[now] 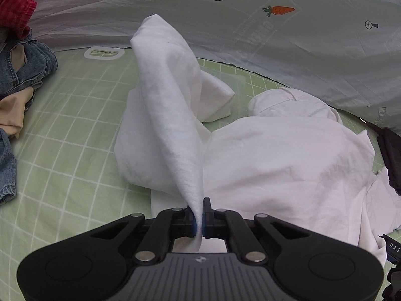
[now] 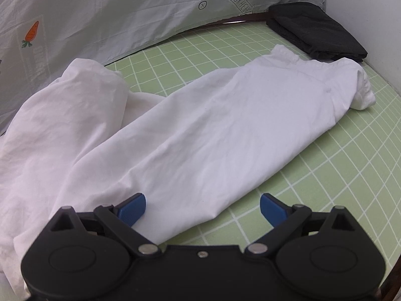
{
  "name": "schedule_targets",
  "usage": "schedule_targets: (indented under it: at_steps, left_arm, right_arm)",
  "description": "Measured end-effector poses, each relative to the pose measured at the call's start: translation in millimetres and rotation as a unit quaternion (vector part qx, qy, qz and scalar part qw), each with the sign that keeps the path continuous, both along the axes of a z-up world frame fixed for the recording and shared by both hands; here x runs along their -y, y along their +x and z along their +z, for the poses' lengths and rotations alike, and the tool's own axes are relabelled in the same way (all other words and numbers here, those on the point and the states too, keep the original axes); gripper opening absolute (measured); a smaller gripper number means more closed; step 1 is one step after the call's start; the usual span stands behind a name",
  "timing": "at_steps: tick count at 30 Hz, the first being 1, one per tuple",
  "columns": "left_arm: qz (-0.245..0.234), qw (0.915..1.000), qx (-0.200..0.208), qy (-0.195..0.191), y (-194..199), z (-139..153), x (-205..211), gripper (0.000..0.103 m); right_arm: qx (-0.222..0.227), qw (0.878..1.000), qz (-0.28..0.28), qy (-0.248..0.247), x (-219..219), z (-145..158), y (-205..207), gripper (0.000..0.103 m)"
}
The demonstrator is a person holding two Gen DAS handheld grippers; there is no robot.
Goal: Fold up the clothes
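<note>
White garment lay crumpled across the middle of the green grid mat, spreading toward the mat's far edge where a grey printed sheet rose behind it. The left gripper had its jaws clamped tight on a pinch of the fabric, and a long fold stood up from that pinch in a narrow ridge. The right gripper hovered with its blue pads spread wide over the near end of a long white section, holding nothing.

A folded black item sat at the mat's far right corner; jeans and a red cloth were heaped at the far left.

The likely trouble was the thin grip: only a small bite of cloth sat between the left pads, so a hard pull could slip it free. With the right jaws not yet closed, lifting one-handed would probably drag the bunched body along and twist it instead of spreading it flat.
</note>
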State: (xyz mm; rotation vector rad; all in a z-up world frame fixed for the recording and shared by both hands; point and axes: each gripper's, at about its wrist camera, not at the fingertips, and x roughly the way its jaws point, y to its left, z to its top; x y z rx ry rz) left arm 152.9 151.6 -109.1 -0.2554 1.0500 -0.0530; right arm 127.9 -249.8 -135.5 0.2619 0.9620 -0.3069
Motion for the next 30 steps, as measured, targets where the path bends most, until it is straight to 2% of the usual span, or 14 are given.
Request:
schedule_targets:
  at_steps: [4,8,14,17,22,27,30]
  left_arm:
    - [-0.012,0.9999,0.000,0.002,-39,11,40,0.003]
    - [-0.040,0.9990,-0.007,0.017,-70,14,92,0.003]
    - [-0.038,0.9986,-0.024,-0.028,-92,10,155,0.003]
    - [-0.031,0.9977,-0.031,-0.052,-94,3,183,0.003]
    - [-0.028,0.9968,-0.030,-0.069,-87,-4,231,0.003]
    - [-0.090,0.9909,-0.021,-0.098,-71,-8,297,0.004]
    - [-0.105,0.9895,-0.017,-0.097,-69,-7,315,0.008]
  right_arm:
    - [0.012,1.000,0.028,0.005,18,4,-17,0.099]
    - [0.008,0.999,0.034,0.013,52,2,-36,0.099]
    - [0.003,0.999,0.035,0.017,110,1,-58,0.099]
    - [0.000,0.999,0.039,0.014,134,-1,-70,0.099]
    - [-0.009,0.999,0.037,0.003,171,-7,-90,0.099]
    - [-0.008,1.000,0.015,-0.003,196,-7,-110,0.099]
    - [-0.002,1.000,0.001,-0.002,201,-4,-117,0.099]
